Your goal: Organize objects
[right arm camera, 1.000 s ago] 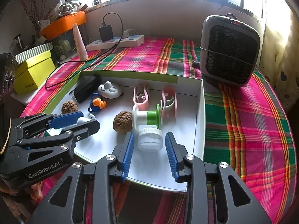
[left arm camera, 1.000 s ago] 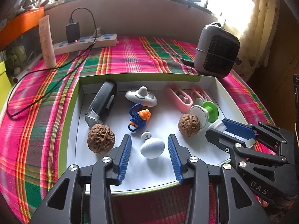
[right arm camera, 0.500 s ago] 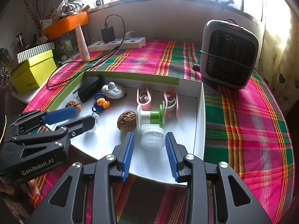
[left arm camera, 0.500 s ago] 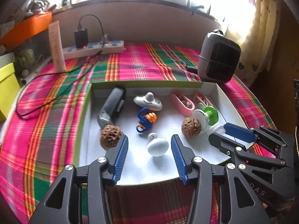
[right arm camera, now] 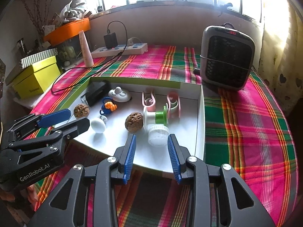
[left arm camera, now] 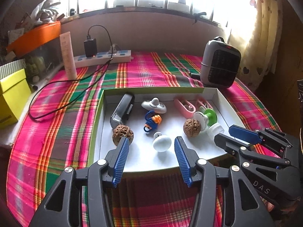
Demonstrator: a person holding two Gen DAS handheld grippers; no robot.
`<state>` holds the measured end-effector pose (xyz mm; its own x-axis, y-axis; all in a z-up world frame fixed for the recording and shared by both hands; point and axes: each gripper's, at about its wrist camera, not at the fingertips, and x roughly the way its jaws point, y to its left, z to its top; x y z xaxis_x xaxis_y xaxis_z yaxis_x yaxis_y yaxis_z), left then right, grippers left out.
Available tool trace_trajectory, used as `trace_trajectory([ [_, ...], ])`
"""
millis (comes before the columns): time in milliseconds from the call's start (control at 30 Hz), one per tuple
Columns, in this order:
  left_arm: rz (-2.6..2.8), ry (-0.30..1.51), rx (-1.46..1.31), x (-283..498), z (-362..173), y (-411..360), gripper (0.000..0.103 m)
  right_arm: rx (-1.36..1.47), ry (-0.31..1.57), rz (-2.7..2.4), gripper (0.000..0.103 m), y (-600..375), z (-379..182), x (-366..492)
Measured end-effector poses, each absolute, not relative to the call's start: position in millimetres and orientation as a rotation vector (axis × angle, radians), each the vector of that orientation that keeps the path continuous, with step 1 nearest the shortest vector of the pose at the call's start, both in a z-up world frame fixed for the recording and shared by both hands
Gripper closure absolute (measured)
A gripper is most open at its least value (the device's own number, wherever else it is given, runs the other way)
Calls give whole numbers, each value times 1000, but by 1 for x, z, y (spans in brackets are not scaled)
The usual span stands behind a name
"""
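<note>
The white egg (left arm camera: 162, 143) lies in the white tray (left arm camera: 223, 100) on the plaid tabletop (left arm camera: 62, 113) — the left gripper (left arm camera: 151, 147), jaws just widened, frames it without touching. The right gripper (right arm camera: 151, 143) stands half open, empty — a clear jar (right arm camera: 158, 134) just ahead.

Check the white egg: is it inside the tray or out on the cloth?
Inside. The white egg lies on the tray floor, ahead of the open left gripper, touching neither pad.

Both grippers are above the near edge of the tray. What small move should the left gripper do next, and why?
Probably ease the left gripper away from the white egg: its jaws have just been opening, the egg lies free on the tray, touching neither pad.
</note>
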<state>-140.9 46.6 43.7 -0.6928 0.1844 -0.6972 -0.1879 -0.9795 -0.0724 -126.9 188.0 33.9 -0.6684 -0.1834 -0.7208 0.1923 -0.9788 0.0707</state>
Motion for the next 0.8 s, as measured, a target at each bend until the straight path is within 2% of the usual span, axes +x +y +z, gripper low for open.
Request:
trace_trajectory([
  [800,2772,30,-1099,-81,47,39,54,1132,16,-2740,67,181,43,-74],
])
